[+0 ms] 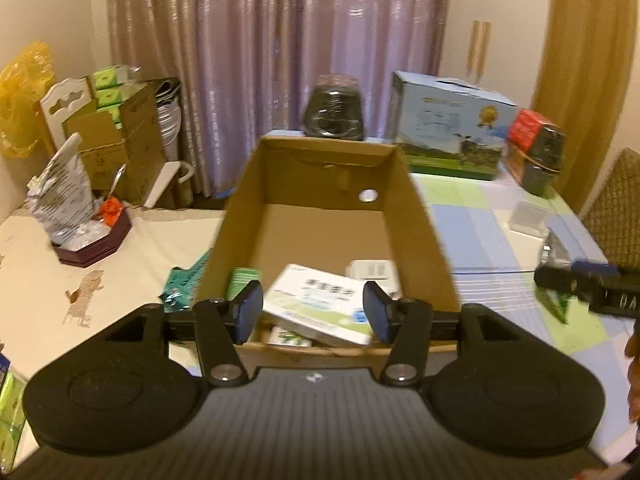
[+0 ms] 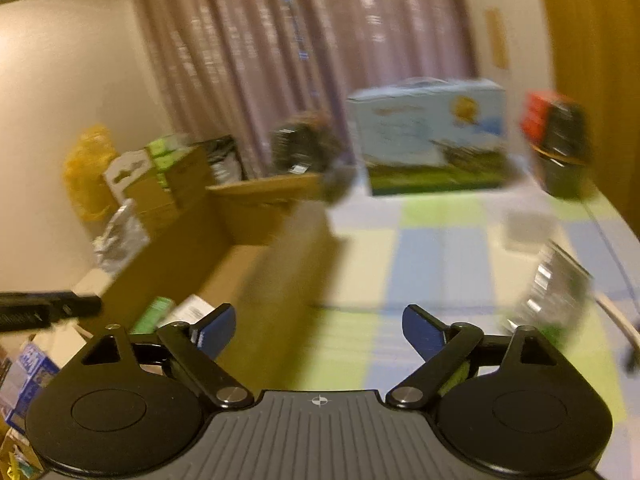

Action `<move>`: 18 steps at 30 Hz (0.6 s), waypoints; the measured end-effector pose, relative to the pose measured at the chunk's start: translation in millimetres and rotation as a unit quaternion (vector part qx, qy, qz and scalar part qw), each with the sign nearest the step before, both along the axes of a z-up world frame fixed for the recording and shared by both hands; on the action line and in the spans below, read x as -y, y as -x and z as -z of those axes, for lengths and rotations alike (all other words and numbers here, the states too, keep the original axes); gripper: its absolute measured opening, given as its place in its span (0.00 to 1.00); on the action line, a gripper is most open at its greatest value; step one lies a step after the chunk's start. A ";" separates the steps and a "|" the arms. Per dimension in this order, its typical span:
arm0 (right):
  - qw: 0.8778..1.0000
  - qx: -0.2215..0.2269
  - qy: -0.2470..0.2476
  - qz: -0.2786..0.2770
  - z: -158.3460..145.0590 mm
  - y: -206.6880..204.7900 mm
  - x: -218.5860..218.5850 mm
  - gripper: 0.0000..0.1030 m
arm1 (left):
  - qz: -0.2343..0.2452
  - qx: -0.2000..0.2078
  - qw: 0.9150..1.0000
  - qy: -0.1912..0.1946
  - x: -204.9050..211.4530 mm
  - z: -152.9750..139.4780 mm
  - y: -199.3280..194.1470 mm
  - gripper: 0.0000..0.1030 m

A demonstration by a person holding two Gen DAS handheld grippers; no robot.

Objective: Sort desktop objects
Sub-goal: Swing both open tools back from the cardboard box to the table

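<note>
Left gripper: jaws apart, nothing between them; it hangs over the near end of the carton, blue pads on either side of the white box.
Right gripper: jaws spread wide and bare, above the checked cloth just right of the carton; this view is badly blurred.
Carton: open brown cardboard, standing on the table between the cream cloth and the checked cloth, a round hole in its far wall.
White box: flat, green and blue print, lying tilted in the carton's near end on top of other packets.
Small white pack: in the carton, just behind the white box.
Green pack: upright against the carton's left wall, inside.
Teal packet: on the cream cloth, touching the carton's left outer wall.
Blue carton: printed, at the table's far right edge.
Clear case: on the checked cloth, well apart from the carton.
Dark jar: behind the carton's far wall.
</note>
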State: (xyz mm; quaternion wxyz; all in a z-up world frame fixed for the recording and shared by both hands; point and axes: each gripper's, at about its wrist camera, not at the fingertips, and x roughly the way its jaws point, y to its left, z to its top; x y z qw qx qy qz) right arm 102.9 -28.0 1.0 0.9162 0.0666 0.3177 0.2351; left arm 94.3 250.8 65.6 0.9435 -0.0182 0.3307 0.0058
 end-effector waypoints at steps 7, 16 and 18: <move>0.995 -0.043 0.003 0.086 18.1 31.7 96.8 0.90 | 0.055 0.015 0.998 0.013 63.7 -14.3 9.9 0.64; 0.983 -0.058 -0.002 0.173 19.8 63.8 195.0 0.91 | 0.140 0.003 0.990 0.022 154.9 -9.5 16.7 0.80; 0.982 -0.054 -0.002 0.182 17.9 66.7 207.4 0.91 | 0.157 -0.009 0.987 0.025 175.4 -1.8 16.2 0.81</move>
